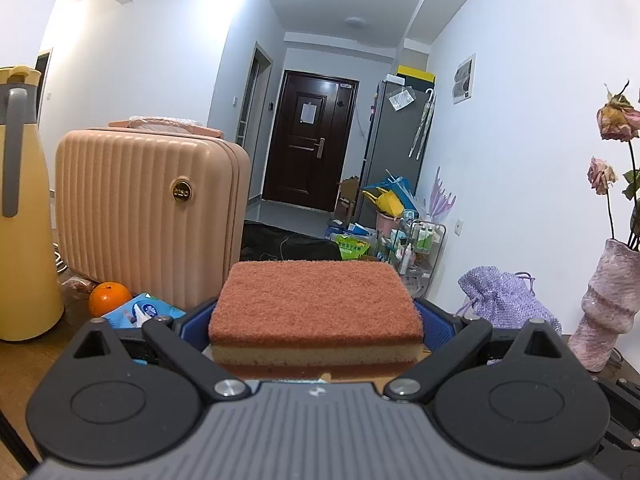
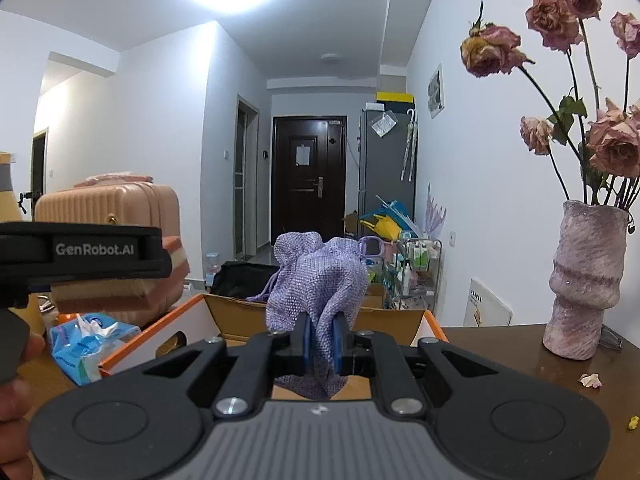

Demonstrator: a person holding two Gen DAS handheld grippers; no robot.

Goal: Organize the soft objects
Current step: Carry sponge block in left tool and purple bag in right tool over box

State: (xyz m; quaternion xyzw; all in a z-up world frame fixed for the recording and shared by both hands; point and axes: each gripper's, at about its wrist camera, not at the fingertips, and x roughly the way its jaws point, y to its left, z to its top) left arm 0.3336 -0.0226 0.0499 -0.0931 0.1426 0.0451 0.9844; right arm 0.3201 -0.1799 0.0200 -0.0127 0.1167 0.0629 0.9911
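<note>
The left gripper (image 1: pixel 316 320) grasps a rectangular two-layer sponge, rust-brown scouring face over yellow foam (image 1: pixel 316 312). Its blue-padded fingers (image 1: pixel 434 322) stand wide and press the sponge's two short ends. The sponge lies flat, scouring face up, its long axis running across between the jaws, held above an open cardboard box with orange-edged flaps (image 2: pixel 160 334).

The right gripper (image 2: pixel 322 344) is clenched almost fully on a lilac knitted drawstring pouch (image 2: pixel 316 280). The blue pads (image 2: pixel 306 344) pinch a narrow fold of the fabric. Most of the pouch bunches upward above the jaws, and a shorter end hangs below them. The pouch is over the same box, near its front edge.

In the right wrist view the left gripper appears at the left edge, with the sponge beyond it.

The box sits on a brown wooden table (image 2: pixel 520 376). Towards the table's left side lie a blue pack of wet wipes (image 2: pixel 86 344) and an orange fruit (image 1: pixel 109 298), in front of a ribbed peach-pink suitcase (image 1: pixel 148 220). A yellow thermos jug (image 1: pixel 24 208) stands at the far left. A mottled pink ceramic vase of dried roses (image 2: pixel 586 280) stands near the right edge.
</note>
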